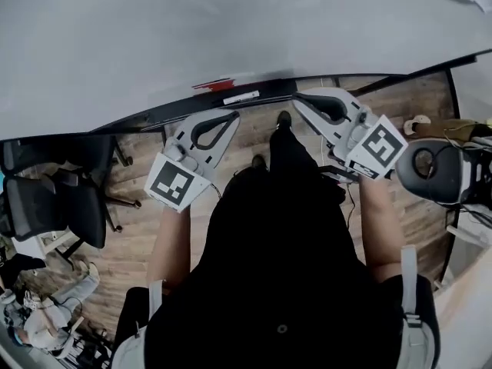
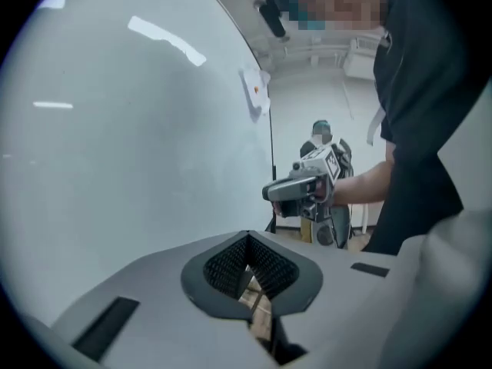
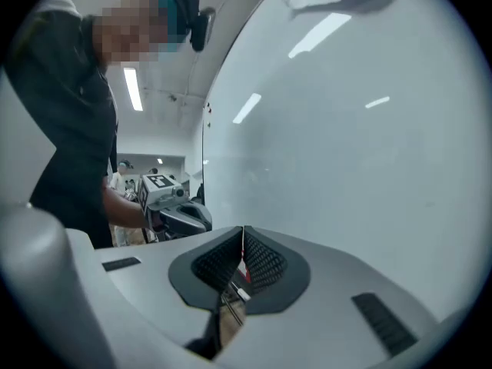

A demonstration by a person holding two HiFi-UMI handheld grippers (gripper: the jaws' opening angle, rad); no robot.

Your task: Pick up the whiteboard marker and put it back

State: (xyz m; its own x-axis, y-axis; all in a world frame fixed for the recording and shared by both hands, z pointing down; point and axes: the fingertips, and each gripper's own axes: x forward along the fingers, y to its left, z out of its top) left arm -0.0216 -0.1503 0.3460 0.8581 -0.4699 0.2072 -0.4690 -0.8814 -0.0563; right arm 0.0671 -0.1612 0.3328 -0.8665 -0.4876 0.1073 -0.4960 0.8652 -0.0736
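A red whiteboard marker [image 1: 213, 84] lies on the dark tray [image 1: 154, 116] along the whiteboard's [image 1: 231, 21] lower edge, with a white, marker-like object [image 1: 241, 97] just right of it. My left gripper [image 1: 233, 115] is shut and empty, its tip just below the tray and the white object. My right gripper [image 1: 298, 98] is also shut and empty, its tip at the tray to the right of both. In the right gripper view, a sliver of red [image 3: 244, 270] shows through the gap under the closed jaws. Each gripper view shows the other gripper [image 2: 296, 187] [image 3: 181, 214].
A black office chair [image 1: 54, 198] stands on the wooden floor at the left. A round black device [image 1: 430, 171] with cables sits at the right. Another person [image 1: 38, 321] is at the lower left. A paper [image 2: 254, 91] is stuck on the board.
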